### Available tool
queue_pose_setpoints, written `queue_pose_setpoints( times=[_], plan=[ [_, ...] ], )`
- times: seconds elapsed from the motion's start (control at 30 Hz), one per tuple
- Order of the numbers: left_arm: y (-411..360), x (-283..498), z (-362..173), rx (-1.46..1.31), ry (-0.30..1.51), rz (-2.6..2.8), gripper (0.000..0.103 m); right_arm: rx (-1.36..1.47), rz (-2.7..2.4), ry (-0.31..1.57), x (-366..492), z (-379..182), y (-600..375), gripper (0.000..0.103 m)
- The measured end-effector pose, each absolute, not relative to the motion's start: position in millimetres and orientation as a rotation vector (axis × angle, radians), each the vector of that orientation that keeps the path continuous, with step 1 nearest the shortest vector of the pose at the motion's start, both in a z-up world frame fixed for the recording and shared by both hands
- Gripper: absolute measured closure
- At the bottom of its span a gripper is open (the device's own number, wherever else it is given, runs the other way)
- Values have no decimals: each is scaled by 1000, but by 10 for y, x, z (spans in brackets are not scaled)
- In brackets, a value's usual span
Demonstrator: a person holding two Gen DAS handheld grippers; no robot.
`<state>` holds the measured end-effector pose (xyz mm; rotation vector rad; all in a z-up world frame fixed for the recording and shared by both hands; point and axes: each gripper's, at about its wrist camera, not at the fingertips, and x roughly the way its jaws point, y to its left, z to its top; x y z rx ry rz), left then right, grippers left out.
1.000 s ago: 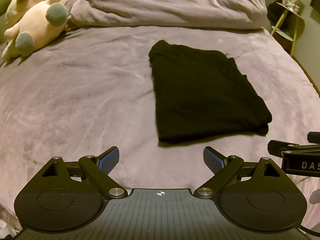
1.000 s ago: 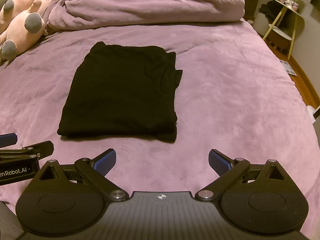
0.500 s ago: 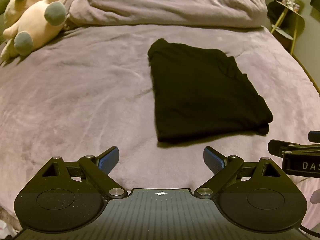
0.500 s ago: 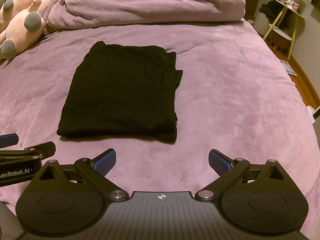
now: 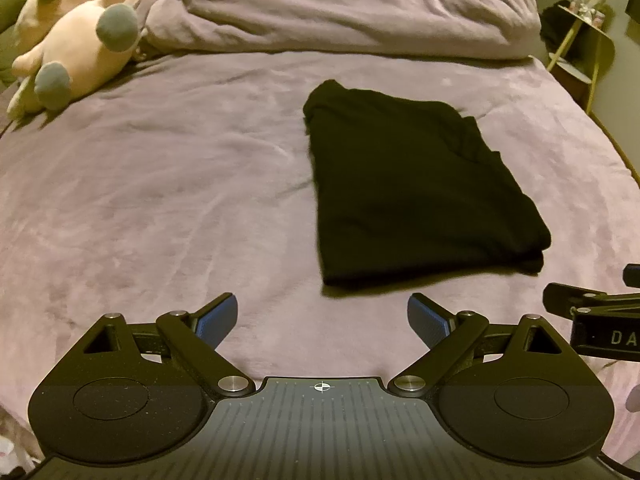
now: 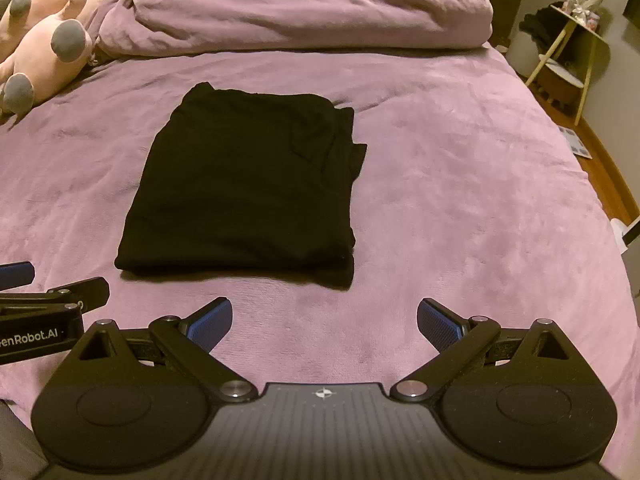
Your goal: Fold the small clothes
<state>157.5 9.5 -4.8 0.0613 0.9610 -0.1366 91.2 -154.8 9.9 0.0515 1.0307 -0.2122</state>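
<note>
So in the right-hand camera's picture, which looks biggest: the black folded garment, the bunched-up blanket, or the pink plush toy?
As they look, largest first:
1. bunched-up blanket
2. black folded garment
3. pink plush toy, partly cut off at the edge, so unsure.

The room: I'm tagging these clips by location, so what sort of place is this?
Most likely a bedroom. The folded black garment lies on a bed covered in purple plush fabric, a rumpled duvet is bunched at the far end, and pink plush toys lie beside it.
</note>
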Motion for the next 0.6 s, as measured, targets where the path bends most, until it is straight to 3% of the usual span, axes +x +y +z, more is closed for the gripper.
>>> queue_pose_setpoints(
  times=[0.6],
  plan=[
    [80, 1607, -93, 69, 988, -126, 7, 62, -210, 1028, 913, 105, -1561, 4]
  ],
)
